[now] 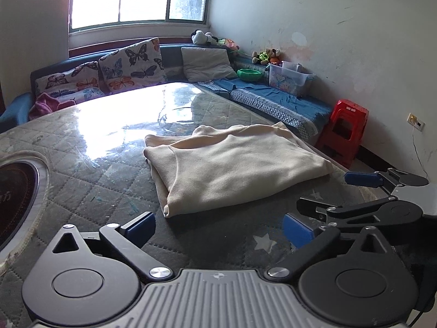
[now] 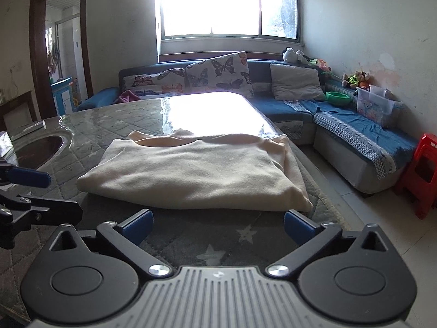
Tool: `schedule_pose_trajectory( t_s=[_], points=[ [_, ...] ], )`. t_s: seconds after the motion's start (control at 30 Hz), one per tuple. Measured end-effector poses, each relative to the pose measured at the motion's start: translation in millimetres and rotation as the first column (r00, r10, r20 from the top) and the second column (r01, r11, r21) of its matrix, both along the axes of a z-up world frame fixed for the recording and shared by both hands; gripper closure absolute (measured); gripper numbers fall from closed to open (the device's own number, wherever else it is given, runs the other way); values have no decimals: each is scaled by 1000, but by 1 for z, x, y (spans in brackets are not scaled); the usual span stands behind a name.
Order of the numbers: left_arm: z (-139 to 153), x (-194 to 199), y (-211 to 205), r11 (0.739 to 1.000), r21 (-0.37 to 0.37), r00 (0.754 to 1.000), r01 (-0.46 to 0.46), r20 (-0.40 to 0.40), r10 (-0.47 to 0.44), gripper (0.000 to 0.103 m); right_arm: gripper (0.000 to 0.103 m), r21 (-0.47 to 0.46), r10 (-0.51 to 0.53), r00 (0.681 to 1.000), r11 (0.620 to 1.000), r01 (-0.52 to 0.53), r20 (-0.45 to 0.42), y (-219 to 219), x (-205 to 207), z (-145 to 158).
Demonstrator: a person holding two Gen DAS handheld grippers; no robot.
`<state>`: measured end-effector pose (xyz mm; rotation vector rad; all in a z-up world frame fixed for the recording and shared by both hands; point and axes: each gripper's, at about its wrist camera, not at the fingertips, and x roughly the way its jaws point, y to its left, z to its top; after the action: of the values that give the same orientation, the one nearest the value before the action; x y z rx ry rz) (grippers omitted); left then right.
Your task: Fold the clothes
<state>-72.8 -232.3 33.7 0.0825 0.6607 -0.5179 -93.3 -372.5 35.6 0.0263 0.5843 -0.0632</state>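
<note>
Both the left hand-held gripper [image 1: 218, 225] and the right hand-held gripper [image 2: 218, 222] hang released, gripping nothing, just short of the cream garment [image 2: 191, 175] lying folded on the surface [image 1: 109, 158]; pinch both near corners evenly before any further fold.

I stood facing the window [image 2: 226, 5], which blazed white and glared off the quilted table [image 2: 114, 125] below it. Under the window ran a blue corner sofa [image 2: 347, 125] with butterfly cushions [image 2: 218, 73]. Right of the window, the stained white wall [image 2: 377, 27] rose above a red stool [image 2: 420, 175]; left, a doorway [image 2: 62, 54] opened onto what was perhaps a kitchen.
</note>
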Motion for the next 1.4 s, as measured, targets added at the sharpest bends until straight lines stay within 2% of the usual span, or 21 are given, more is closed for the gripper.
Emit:
schedule_pose_trajectory(
  t_s=[0.53, 1.4],
  points=[
    [1, -12, 4, 998, 7, 998, -61, 12, 60, 0, 0, -28, -15, 999, 999, 16, 35, 9, -16, 6],
    [8, -42, 4, 998, 12, 996, -69, 59, 68, 0, 0, -38, -37, 995, 998, 41, 98, 13, -39, 13]
  ],
)
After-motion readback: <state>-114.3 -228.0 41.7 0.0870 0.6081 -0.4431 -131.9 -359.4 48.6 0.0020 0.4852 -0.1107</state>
